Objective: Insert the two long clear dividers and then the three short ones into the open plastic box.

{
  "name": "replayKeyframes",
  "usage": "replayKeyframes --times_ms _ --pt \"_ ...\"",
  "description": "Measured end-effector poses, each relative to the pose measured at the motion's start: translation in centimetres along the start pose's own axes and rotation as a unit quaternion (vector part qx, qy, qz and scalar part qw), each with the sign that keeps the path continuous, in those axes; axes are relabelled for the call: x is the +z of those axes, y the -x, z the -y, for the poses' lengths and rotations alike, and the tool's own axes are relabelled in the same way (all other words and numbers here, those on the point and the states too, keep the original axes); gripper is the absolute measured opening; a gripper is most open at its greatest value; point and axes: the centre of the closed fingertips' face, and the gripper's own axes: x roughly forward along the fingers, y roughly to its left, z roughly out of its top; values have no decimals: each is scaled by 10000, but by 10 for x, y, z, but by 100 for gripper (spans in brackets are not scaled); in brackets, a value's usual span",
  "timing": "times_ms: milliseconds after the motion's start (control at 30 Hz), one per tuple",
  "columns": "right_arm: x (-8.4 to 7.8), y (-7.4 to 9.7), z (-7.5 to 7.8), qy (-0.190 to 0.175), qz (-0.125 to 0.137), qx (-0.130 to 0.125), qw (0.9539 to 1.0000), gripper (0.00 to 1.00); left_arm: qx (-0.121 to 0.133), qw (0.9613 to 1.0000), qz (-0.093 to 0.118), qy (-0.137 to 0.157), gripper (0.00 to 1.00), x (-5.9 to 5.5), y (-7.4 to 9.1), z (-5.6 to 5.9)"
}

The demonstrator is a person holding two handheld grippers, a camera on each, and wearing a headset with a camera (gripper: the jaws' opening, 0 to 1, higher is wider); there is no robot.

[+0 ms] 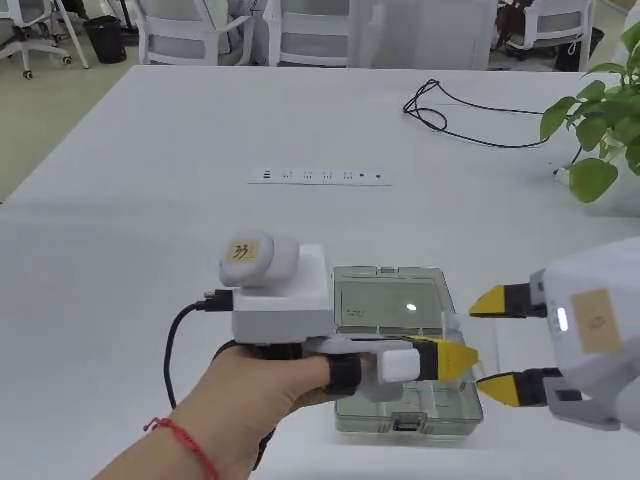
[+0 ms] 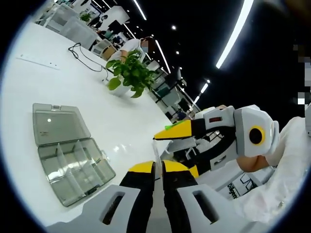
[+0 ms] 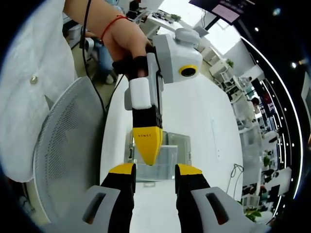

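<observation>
Clear divider [image 2: 156, 158], faint between left fingers [image 2: 142, 168]

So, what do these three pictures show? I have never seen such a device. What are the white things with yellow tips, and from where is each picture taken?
There is no robot: a person holds two grippers, each with two yellow-tipped jaws. The wide picture comes from a camera on the person's head; the two round ones come from cameras on the grippers. On the white table lies an open clear plastic box, with a power strip, a black cable and a plant farther back. The left gripper is shut on a thin clear divider by the box. The right gripper is open and faces the left one's tip.
</observation>
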Motion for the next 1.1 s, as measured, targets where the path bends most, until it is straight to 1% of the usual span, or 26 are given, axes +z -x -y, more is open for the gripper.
replayKeyframes --times_ms 167,367,433,467,500,567,600,633,667,700,733,767,800,833,867,900,933,967,1000,1033,1067,1100 --pt "0 0 -1 -28 -1 1 10000 33 -49 10000 -4 43 0 -1 0 2" --pt "-1 1 -2 -55 20 0 10000 33 -35 9999 -14 110 0 -2 -1 2" --pt "-1 1 -1 -72 33 -16 10000 33 -23 9999 14 134 0 -1 -1 1" --pt "-1 1 0 -111 45 -37 9999 34 0 9999 18 125 0 -1 -1 0" --pt "-1 2 2 -138 53 -52 9999 34 -4 10000 33 35 0 -1 -1 -1" --pt "0 4 4 -298 149 -37 9994 35 8 10000 10 47 0 -2 -1 -1" --pt "1 6 6 -368 203 -36 9991 35 20 10000 -4 8 0 -2 0 -2" --pt "1 8 8 -491 280 0 9984 36 44 9999 -42 -148 0 -3 1 -3" --pt "2 11 9 -645 385 88 9971 35 43 9990 -89 -430 0 -4 2 -3" --pt "3 13 10 -761 498 144 9958 35 25 9983 -101 -566 0 -5 3 -3" --pt "5 16 14 -992 675 240 9925 35 -52 9967 -110 -803 0 -5 4 0" --pt "5 19 15 -1126 762 339 9901 33 -102 9946 -118 -1022 0 -6 4 2" --pt "5 22 15 -1243 869 538 9870 31 -138 9902 -178 -1377 0 -8 5 3" --pt "6 25 16 -1319 962 656 9844 29 -144 9872 -256 -1566 0 -11 6 4" --pt "8 28 18 -1457 1107 843 9795 26 -220 9822 -341 -1836 0 -14 6 7" --pt "8 30 17 -1527 1167 1002 9762 25 -278 9788 -370 -1996 0 -16 7 9" --pt "10 32 15 -1566 1240 1269 9716 24 -330 9750 -355 -2169 0 -16 7 12" --pt "10 33 15 -1569 1279 1343 9701 22 -364 9714 -403 -2312 0 -17 8 13" --pt "13 34 13 -1601 1348 1502 9663 21 -392 9677 -408 -2456 0 -17 8 15" --pt "15 37 8 -1652 1416 1756 9601 19 -420 9638 -394 -2604 0 -17 9 16" --pt "17 38 4 -1654 1452 1944 9559 17 -442 9604 -367 -2725 0 -16 9 18" --pt "18 38 3 -1654 1454 2033 9540 16 -516 9550 -360 -2899 0 -16 10 21"
